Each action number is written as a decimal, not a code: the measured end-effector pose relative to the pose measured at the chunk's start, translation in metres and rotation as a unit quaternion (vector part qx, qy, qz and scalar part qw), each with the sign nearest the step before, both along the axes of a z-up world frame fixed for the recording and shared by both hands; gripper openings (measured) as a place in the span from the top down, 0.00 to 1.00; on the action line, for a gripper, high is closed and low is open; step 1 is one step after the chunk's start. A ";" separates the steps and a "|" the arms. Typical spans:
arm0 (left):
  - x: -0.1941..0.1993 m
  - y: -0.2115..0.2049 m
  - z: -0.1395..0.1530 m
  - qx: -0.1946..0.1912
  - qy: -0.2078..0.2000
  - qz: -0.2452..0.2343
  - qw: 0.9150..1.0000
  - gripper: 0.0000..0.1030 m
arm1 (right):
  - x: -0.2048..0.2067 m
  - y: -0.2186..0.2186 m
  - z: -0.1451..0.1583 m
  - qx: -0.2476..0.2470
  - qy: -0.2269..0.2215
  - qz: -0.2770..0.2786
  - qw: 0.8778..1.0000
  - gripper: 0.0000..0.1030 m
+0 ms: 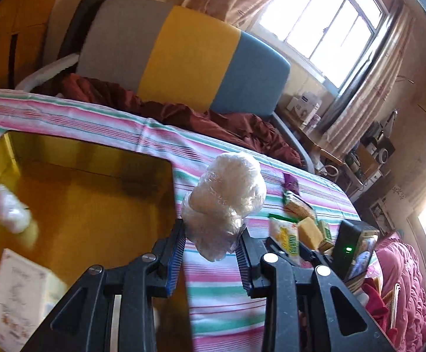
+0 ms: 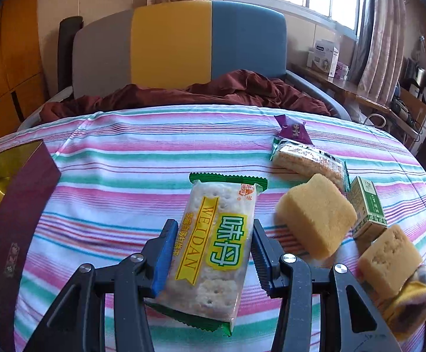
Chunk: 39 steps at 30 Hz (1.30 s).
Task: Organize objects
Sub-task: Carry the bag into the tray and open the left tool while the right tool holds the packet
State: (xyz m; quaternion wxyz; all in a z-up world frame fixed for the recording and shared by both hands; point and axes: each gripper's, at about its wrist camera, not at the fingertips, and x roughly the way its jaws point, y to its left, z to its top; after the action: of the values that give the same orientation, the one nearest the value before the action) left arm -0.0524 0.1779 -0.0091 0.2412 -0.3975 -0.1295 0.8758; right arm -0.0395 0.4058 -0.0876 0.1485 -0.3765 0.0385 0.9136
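My left gripper (image 1: 212, 228) is shut on a white bundle wrapped in clear plastic (image 1: 227, 187). It hangs over the striped sheet just right of an open gold-lined box (image 1: 95, 152). Inside that box lie another white bundle (image 1: 8, 209) and a pale printed packet (image 1: 19, 293). My right gripper (image 2: 213, 226) is shut on a green-edged cracker packet (image 2: 215, 202), held lengthwise between the pads over the striped sheet. The box's maroon outer wall (image 2: 16, 205) shows at the left edge of the right wrist view.
To the right on the striped bed sheet (image 2: 124, 158) lie a yellow sponge cake (image 2: 315, 214), a small green carton (image 2: 367, 208), a second cake piece (image 2: 389, 261), a wafer packet (image 2: 306, 161) and a purple sachet (image 2: 293, 129). A dark red blanket (image 2: 213, 91) and a headboard lie beyond.
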 end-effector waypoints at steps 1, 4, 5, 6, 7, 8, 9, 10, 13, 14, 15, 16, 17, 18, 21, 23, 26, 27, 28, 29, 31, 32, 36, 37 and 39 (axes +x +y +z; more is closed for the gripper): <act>-0.001 -0.007 -0.001 0.000 -0.001 0.005 1.000 0.68 | 0.002 -0.002 0.000 0.000 0.001 0.001 1.000 0.52; -0.002 -0.023 -0.005 0.002 -0.008 0.020 1.000 0.68 | 0.007 -0.008 -0.001 -0.003 0.000 0.004 1.000 0.52; -0.002 -0.028 -0.007 0.006 -0.012 0.023 1.000 0.68 | 0.009 -0.010 -0.001 -0.005 0.000 0.004 1.000 0.52; -0.002 -0.034 -0.008 0.008 -0.014 0.027 1.000 0.68 | 0.010 -0.011 -0.001 -0.007 -0.001 0.004 1.000 0.52; 0.000 -0.036 -0.009 0.009 -0.015 0.029 0.999 0.68 | 0.012 -0.012 -0.001 -0.009 -0.001 0.003 1.000 0.52; 0.001 -0.041 -0.010 0.010 -0.015 0.032 0.999 0.68 | 0.014 -0.013 -0.001 -0.012 -0.001 0.002 1.000 0.52; 0.002 -0.044 -0.010 0.008 -0.013 0.034 0.999 0.68 | 0.016 -0.013 -0.001 -0.015 0.000 0.001 1.000 0.52; 0.004 -0.048 -0.010 0.005 -0.010 0.035 0.999 0.68 | 0.018 -0.014 -0.002 -0.018 0.002 -0.001 1.000 0.52; 0.001 -0.055 -0.009 -0.004 -0.008 0.043 0.999 0.68 | 0.024 -0.015 0.000 -0.024 0.009 -0.005 1.000 0.52; -0.002 -0.057 -0.009 -0.007 -0.010 0.047 0.999 0.68 | 0.026 -0.015 0.001 -0.024 0.013 -0.007 1.000 0.52; -0.005 -0.060 -0.010 -0.011 -0.013 0.049 0.999 0.68 | 0.028 -0.016 0.002 -0.024 0.017 -0.007 1.000 0.52; -0.008 -0.062 -0.010 -0.014 -0.017 0.051 0.998 0.68 | 0.030 -0.018 0.003 -0.024 0.020 -0.007 0.999 0.52; -0.013 -0.064 -0.011 -0.019 -0.023 0.055 0.998 0.68 | 0.032 -0.020 0.004 -0.025 0.024 -0.006 0.999 0.52; -0.017 -0.064 -0.013 -0.025 -0.030 0.056 0.998 0.68 | 0.034 -0.021 0.005 -0.026 0.025 -0.006 0.999 0.52; -0.028 -0.067 -0.018 -0.038 -0.049 0.055 0.997 0.68 | 0.040 -0.027 0.005 -0.031 0.028 -0.001 0.999 0.52; -0.034 -0.066 -0.022 -0.050 -0.059 0.056 0.995 0.68 | 0.042 -0.031 0.004 -0.031 0.027 0.002 0.999 0.52; -0.040 -0.066 -0.027 -0.058 -0.070 0.054 0.994 0.68 | 0.042 -0.036 0.002 -0.028 0.022 0.007 0.999 0.52; -0.042 -0.066 -0.029 -0.064 -0.071 0.055 0.994 0.68 | 0.042 -0.037 0.002 -0.027 0.021 0.008 0.999 0.52; -0.043 -0.065 -0.031 -0.071 -0.074 0.053 0.993 0.68 | 0.042 -0.038 0.002 -0.027 0.020 0.009 0.999 0.52; -0.044 -0.064 -0.034 -0.073 -0.077 0.053 0.993 0.68 | 0.042 -0.038 0.001 -0.027 0.020 0.009 0.999 0.52; -0.046 -0.064 -0.036 -0.080 -0.079 0.055 0.992 0.67 | 0.043 -0.037 0.000 -0.030 0.019 0.009 0.999 0.52; -0.047 -0.064 -0.038 -0.088 -0.080 0.058 0.991 0.67 | 0.043 -0.037 -0.001 -0.031 0.018 0.008 0.999 0.52; -0.050 -0.070 -0.045 -0.093 -0.098 0.075 0.988 0.63 | 0.044 -0.035 -0.003 -0.039 0.017 0.003 0.999 0.52; -0.050 -0.071 -0.045 -0.097 -0.099 0.080 0.987 0.63 | 0.044 -0.034 -0.003 -0.040 0.017 0.001 0.999 0.52; -0.048 -0.074 -0.044 -0.090 -0.100 0.086 0.987 0.58 | 0.043 -0.033 -0.004 -0.043 0.016 0.000 0.999 0.52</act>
State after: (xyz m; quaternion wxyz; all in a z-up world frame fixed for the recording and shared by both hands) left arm -0.1008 0.1035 -0.0529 0.1142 -0.4909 -0.1075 0.8570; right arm 0.0039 0.3726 -0.0914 0.1313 -0.3683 0.0797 0.9169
